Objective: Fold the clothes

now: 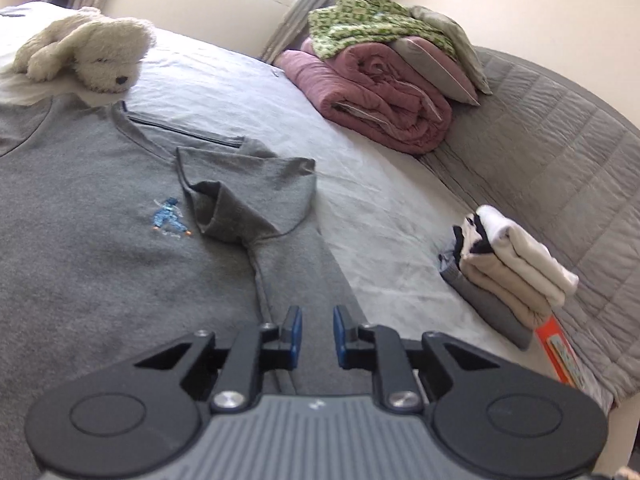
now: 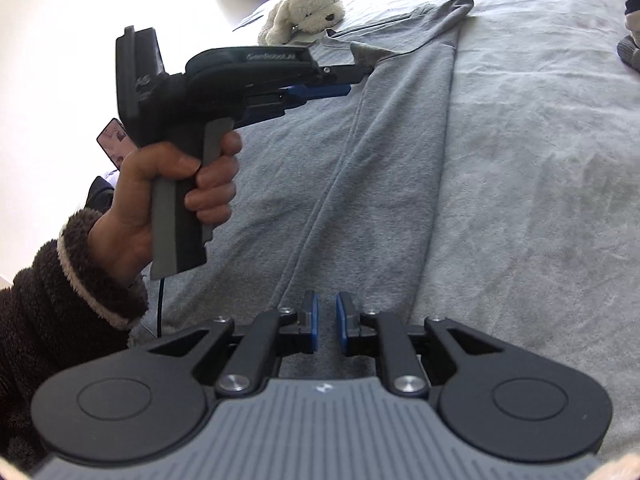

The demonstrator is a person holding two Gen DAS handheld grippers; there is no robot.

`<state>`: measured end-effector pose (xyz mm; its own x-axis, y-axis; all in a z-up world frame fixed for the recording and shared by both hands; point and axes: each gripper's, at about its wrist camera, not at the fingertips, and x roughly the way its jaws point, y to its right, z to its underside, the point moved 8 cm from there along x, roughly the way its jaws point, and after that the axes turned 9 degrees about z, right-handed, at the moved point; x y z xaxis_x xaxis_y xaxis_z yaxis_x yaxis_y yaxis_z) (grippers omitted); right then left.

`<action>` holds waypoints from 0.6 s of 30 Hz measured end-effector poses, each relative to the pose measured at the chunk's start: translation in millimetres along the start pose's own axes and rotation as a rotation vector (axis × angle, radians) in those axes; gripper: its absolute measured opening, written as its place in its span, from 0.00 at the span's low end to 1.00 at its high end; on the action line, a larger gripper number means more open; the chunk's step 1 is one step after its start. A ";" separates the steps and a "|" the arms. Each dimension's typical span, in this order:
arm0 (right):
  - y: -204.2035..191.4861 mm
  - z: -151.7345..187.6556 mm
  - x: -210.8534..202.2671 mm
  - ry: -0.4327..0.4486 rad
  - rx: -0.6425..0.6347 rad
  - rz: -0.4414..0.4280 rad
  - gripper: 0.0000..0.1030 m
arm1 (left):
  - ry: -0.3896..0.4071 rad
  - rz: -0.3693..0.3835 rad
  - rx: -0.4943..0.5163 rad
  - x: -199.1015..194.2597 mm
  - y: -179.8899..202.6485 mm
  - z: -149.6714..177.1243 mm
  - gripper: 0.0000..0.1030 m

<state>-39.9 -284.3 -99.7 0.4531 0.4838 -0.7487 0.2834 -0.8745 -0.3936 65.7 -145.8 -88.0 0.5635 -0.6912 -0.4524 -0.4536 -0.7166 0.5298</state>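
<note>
A grey T-shirt [image 1: 100, 240] with a small blue embroidered figure lies spread on the bed. Its short sleeve [image 1: 248, 188] is folded in over the chest. My left gripper [image 1: 319, 334] hovers over the shirt's side edge, its blue pads a little apart with nothing between them. In the right wrist view the same shirt [image 2: 380, 140] shows as a long folded strip. My right gripper [image 2: 327, 320] hangs open above its near end, holding nothing. The left gripper [image 2: 354, 80], held by a hand [image 2: 172, 184] in a brown fleece sleeve, points at the shirt's upper part.
A white plush dog [image 1: 92, 52] lies by the shirt's collar. To the right is a stack of folded clothes [image 1: 508, 264] with an orange item [image 1: 560, 356] beside it. A rolled pink quilt [image 1: 380, 92] topped by green cloth [image 1: 368, 20] sits at the back. Pale sheet [image 1: 380, 208] lies between.
</note>
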 end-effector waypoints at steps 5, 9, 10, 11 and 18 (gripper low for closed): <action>-0.1 -3.6 -6.0 0.084 -0.014 0.005 0.16 | -0.098 0.008 0.146 4.3 11.0 32.1 0.13; 4.3 -4.1 -2.0 0.109 -0.066 0.073 0.16 | -0.108 0.029 0.150 -9.0 8.2 53.4 0.13; 8.5 0.2 2.6 0.083 -0.081 0.103 0.14 | -0.109 0.040 0.140 -15.0 9.3 58.7 0.13; 10.9 6.4 6.0 0.061 -0.106 0.119 0.13 | -0.110 0.052 0.132 -21.1 10.5 64.0 0.13; 5.6 35.2 -11.7 0.018 -0.232 0.086 0.14 | -0.189 0.097 0.285 -73.1 38.0 114.1 0.13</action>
<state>-73.3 -296.1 -112.0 0.4981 0.4101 -0.7640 0.4284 -0.8824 -0.1944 -71.4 -133.1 -116.6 0.3827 -0.7432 -0.5488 -0.6880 -0.6257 0.3676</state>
